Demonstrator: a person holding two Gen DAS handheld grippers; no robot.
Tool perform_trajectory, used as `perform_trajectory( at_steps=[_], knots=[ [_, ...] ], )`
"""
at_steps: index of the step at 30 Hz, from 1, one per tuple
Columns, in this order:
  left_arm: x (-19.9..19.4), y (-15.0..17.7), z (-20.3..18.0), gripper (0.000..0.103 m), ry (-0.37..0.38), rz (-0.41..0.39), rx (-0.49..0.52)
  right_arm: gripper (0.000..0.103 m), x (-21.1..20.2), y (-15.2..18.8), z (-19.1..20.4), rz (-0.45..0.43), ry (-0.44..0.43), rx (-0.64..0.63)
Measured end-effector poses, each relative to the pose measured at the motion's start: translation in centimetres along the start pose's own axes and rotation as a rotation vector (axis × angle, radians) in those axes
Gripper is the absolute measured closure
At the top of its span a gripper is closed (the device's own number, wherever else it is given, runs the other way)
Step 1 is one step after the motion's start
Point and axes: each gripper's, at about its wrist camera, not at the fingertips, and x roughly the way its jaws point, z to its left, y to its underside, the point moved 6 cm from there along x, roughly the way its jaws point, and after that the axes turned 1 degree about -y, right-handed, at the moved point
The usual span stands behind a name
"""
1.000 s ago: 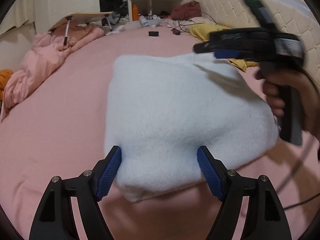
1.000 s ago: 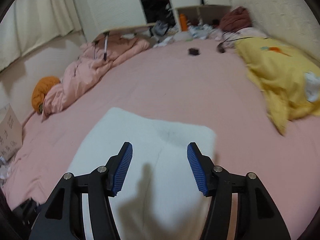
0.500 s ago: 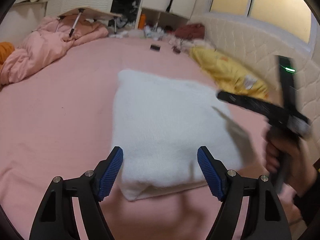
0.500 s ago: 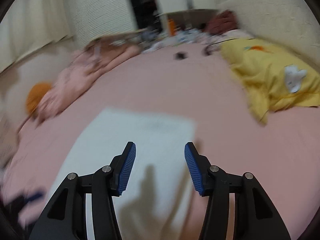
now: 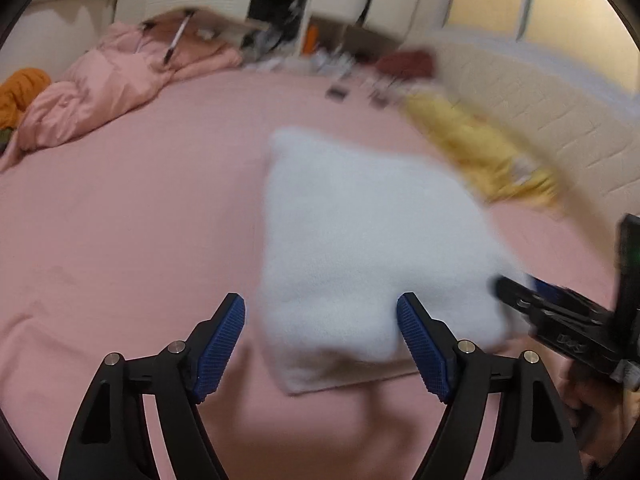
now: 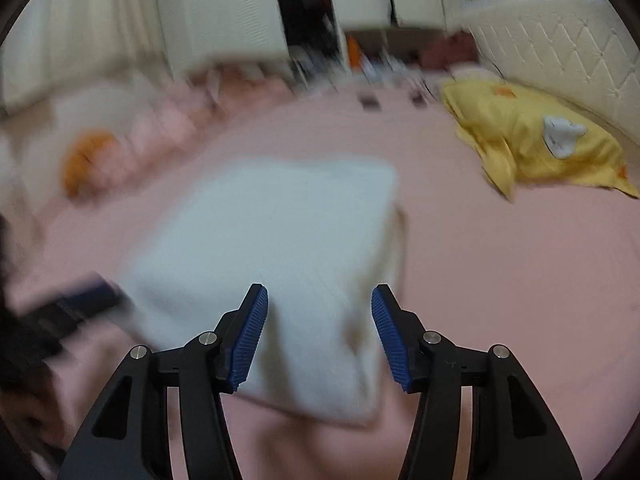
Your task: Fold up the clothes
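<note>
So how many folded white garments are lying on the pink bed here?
1: the folded white fleecy garment lies mid-bed on the pink sheet, just ahead of both open grippers. Blur could hide others.

No lettering, brand name, number or sign can be read in either view. A faint embossed mark shows on the black body of the right hand-held gripper (image 5: 570,338) at the left wrist view's lower right edge, too blurred to make out. A white patch on the yellow bedding (image 6: 562,138) carries no legible print.
</note>
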Motion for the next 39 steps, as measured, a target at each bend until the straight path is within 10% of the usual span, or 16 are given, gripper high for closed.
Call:
perform_trajectory(
  at_steps=[12,16,22,26,30,31,32,33,34,35,39],
  knots=[
    [-2.6,2.4,-0.4,0.024,0.020,0.029,0.181,0.046,-5.6,1.8,-1.2,-0.091,-0.066,0.054],
    [0.4,2.9,-0.2,0.056,-0.190,0.052,0.268,0.046,-4.9,1.5,-1.4,-0.075,-0.076,0.091],
    [0.7,2.5,-2.0,0.067,-0.180,-0.003,0.335,0.046,-4.2,1.5,-1.0,-0.075,-0.084,0.078],
    [0.7,2.7,0.5,0.077,-0.102,0.009,0.153,0.046,-4.3,1.1,-0.9,-0.098,-0.096,0.056],
    [0.9,2.4,-0.5,0.073,-0.124,0.006,0.207,0.046,-3.2,1.2,0.3,-0.044,-0.145,-0.025],
    [0.9,2.2,-0.6,0.058,-0.126,0.008,0.201,0.046,-2.8,1.5,0.5,-0.026,-0.147,-0.040],
    [0.8,2.2,-0.5,0.041,-0.130,0.006,0.191,0.048,-2.6,1.7,0.9,-0.029,-0.162,-0.050],
    [0.8,2.0,-0.5,0.041,-0.135,-0.007,0.193,0.072,-2.7,1.8,1.1,-0.035,-0.171,-0.053],
    [0.8,1.9,-0.2,0.060,-0.144,-0.017,0.195,0.094,-2.5,1.8,1.1,-0.030,-0.168,-0.059],
    [1.0,2.1,0.1,0.074,-0.135,0.002,0.185,0.094,-2.5,1.7,0.9,-0.026,-0.160,-0.055],
    [0.9,2.7,-0.6,0.074,-0.133,0.007,0.210,0.094,-4.7,0.1,-0.6,-0.112,-0.253,0.054]
  ],
)
